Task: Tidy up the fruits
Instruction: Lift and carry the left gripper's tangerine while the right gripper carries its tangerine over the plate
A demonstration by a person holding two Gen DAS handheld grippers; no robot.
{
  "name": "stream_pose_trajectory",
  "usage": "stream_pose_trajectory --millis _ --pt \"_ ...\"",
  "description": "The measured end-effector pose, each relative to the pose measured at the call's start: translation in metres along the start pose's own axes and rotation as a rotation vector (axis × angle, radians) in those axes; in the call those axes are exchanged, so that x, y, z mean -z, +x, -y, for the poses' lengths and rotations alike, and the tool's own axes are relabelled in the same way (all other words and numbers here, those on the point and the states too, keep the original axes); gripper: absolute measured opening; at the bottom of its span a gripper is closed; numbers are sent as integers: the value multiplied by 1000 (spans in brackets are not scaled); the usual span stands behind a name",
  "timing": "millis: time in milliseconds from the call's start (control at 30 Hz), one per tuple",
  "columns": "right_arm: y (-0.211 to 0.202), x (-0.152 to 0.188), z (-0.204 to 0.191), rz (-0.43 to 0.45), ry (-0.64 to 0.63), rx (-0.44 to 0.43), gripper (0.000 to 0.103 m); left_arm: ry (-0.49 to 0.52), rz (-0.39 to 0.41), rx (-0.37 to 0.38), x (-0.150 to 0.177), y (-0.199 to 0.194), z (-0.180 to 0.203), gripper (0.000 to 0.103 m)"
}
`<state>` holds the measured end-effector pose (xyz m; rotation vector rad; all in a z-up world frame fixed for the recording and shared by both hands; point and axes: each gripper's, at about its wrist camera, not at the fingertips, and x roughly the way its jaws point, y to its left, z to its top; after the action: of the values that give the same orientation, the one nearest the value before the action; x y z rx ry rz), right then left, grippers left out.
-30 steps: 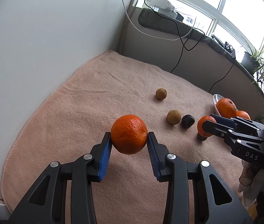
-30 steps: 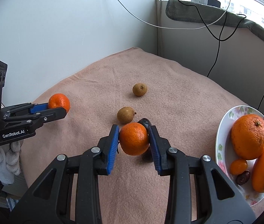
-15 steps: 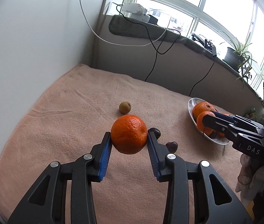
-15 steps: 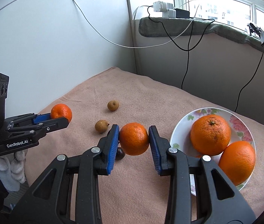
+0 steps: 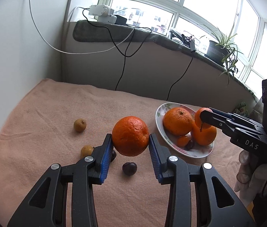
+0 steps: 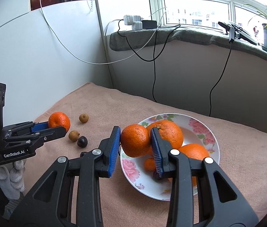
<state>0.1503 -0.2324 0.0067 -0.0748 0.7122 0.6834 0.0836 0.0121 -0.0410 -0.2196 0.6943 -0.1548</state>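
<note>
Right now two oranges are in the air. The right-hand orange (image 6: 135, 140), clamped between the blue pads of the right gripper (image 6: 135, 141), hangs over the near-left rim of the flowered plate (image 6: 211, 132), with the plate's bare floor below and slightly right of it. That plate already holds two large oranges, a small one and a dark fruit. The left-hand orange (image 5: 130, 135) is gripped the same way in the left gripper (image 5: 130, 141), above the pink towel (image 5: 48, 98) and well left of the plate. So the right hand is much the nearer, and probably releases first. Two brown fruits (image 5: 80, 125) and two dark plums (image 5: 129, 168) lie loose on the towel.
</note>
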Motion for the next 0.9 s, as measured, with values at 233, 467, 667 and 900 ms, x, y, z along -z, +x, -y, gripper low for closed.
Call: stream_pose_trajectory --millis 233,467,667,900 --pt "-5 -3 30 9 34 37 34 38 -15 45 -7 17 27 37" --pt "-3 -5 53 10 62 58 34 67 -44 82 -8 33 47 37" --pt "4 -5 73 2 98 63 34 92 -75 109 -5 45 63 37" --pt "15 -6 88 -21 125 62 34 115 -102 132 -1 54 79 37"
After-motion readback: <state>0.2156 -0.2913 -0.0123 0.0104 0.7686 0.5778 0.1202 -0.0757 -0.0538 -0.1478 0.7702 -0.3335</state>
